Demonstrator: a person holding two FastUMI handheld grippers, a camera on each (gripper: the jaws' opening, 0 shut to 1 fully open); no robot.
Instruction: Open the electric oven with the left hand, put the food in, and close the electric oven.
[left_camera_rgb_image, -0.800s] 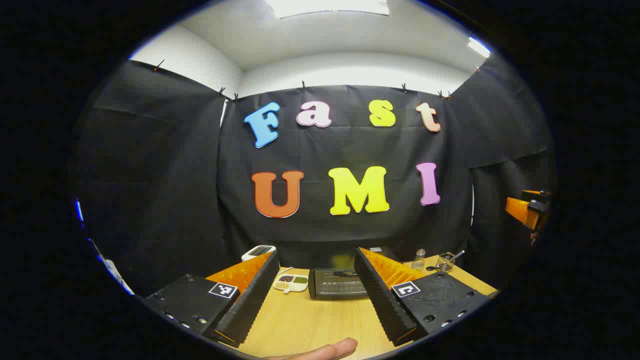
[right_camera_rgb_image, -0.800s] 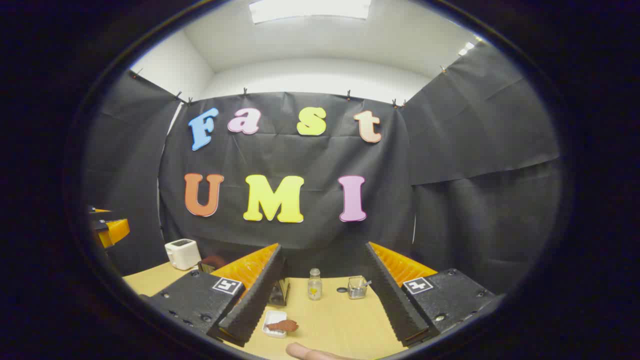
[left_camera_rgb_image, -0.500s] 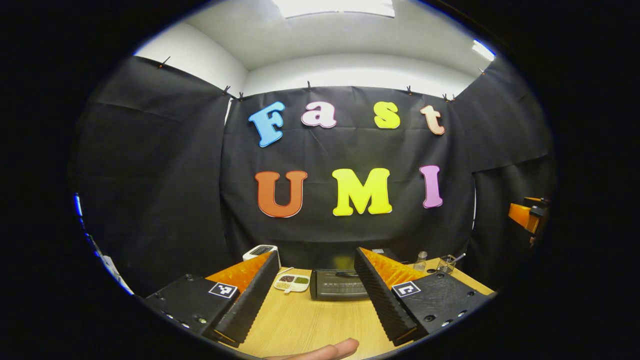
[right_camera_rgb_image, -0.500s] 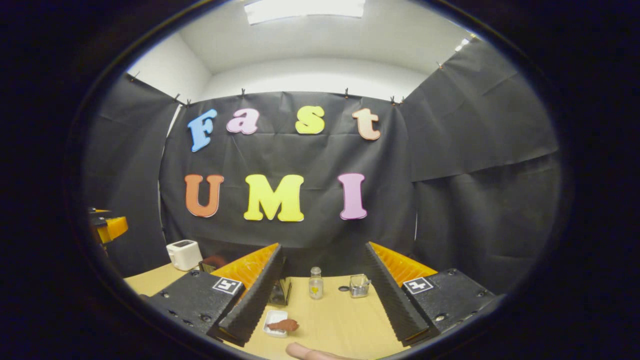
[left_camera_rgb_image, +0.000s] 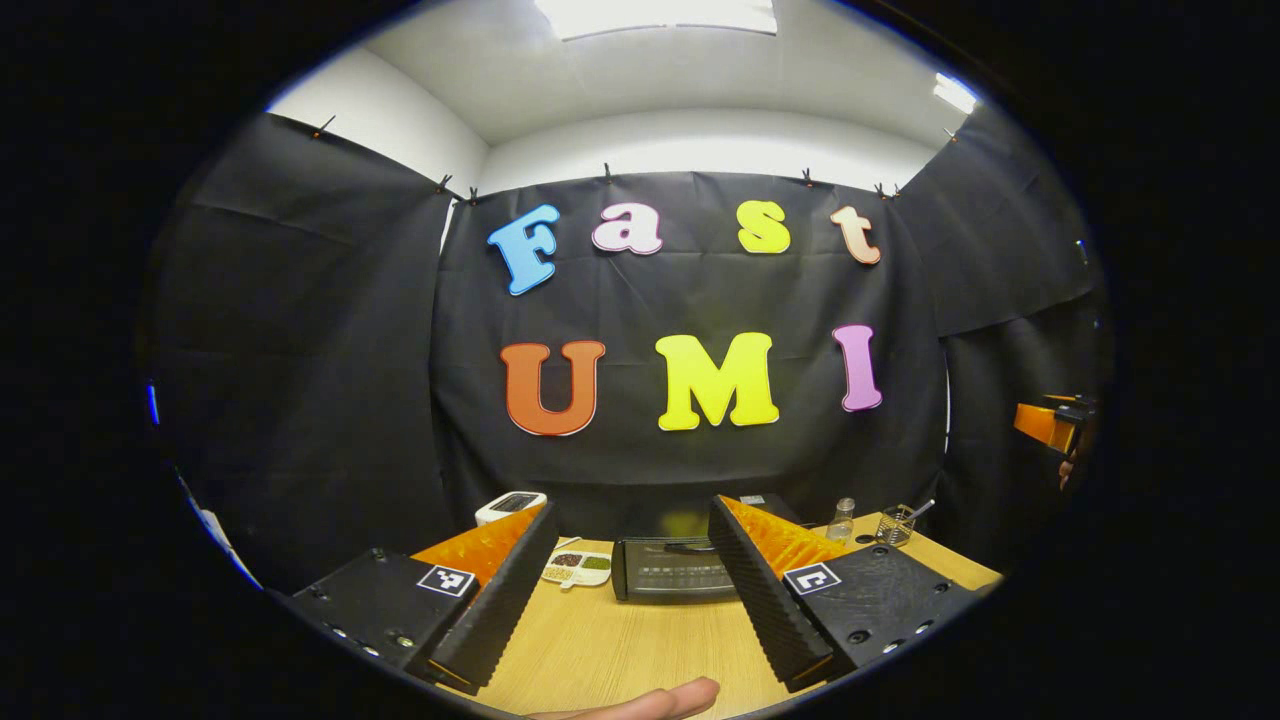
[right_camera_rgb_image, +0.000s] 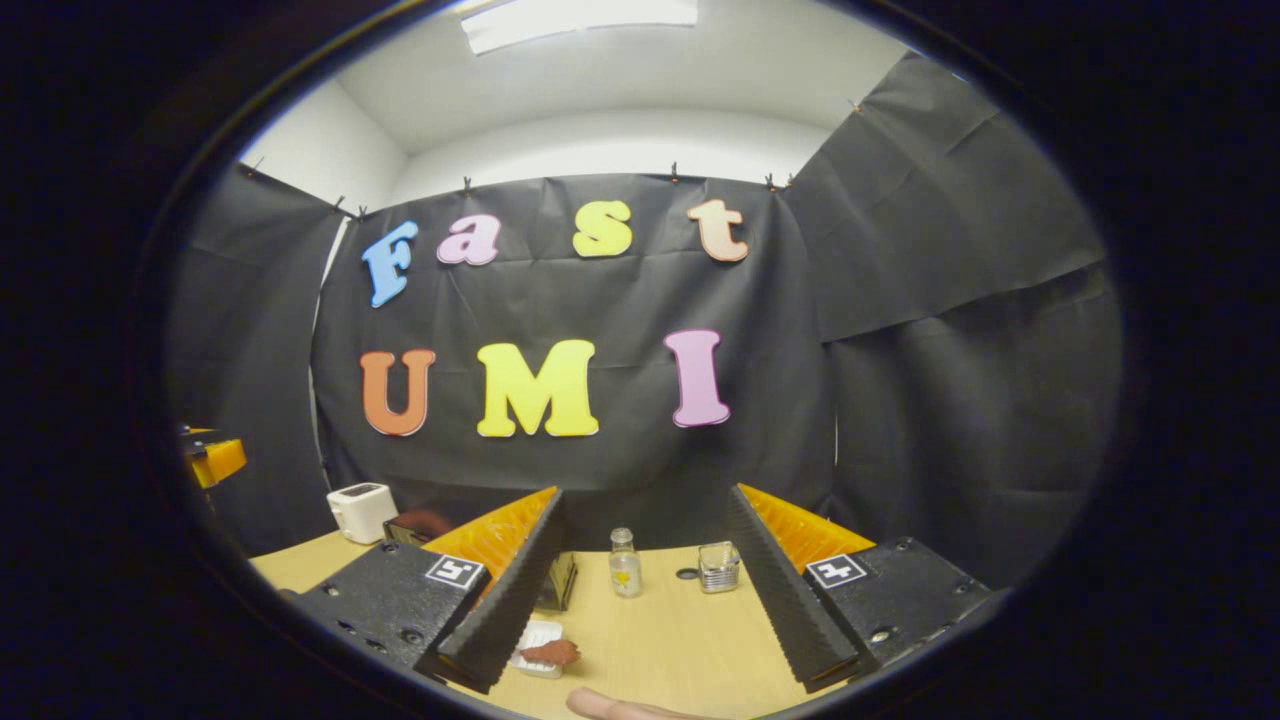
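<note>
In the left gripper view, the left gripper (left_camera_rgb_image: 633, 585) hung above the wooden table (left_camera_rgb_image: 640, 650) with its two fingers spread wide and nothing between them. A fingertip of the holding hand (left_camera_rgb_image: 655, 700) showed at the bottom edge. Straight ahead through the gap, the black electric oven (left_camera_rgb_image: 668, 570) stood toward the far edge of the table against the booth wall, its door shut and its handle across the top of the front. Just left of the oven lay a small divided dish (left_camera_rgb_image: 577, 568) with dark and green fillings, and behind that a white appliance (left_camera_rgb_image: 510, 506). To the oven's right, near the far right corner, stood a small glass bottle (left_camera_rgb_image: 842, 520) and a clear glass holder (left_camera_rgb_image: 893, 525). The other gripper (left_camera_rgb_image: 1050, 425) appeared far off at the right.

In the right gripper view, the right gripper (right_camera_rgb_image: 640, 590) likewise stood open and empty over the table (right_camera_rgb_image: 680, 650). Near the table's front edge, beside the left finger, a small white tray (right_camera_rgb_image: 538, 648) held the brown piece of food (right_camera_rgb_image: 550, 653). Farther back stood the glass bottle (right_camera_rgb_image: 625, 564) and the holder (right_camera_rgb_image: 718, 566), well apart from the tray. A white toaster (right_camera_rgb_image: 361, 511) sat at the far left corner.
</note>
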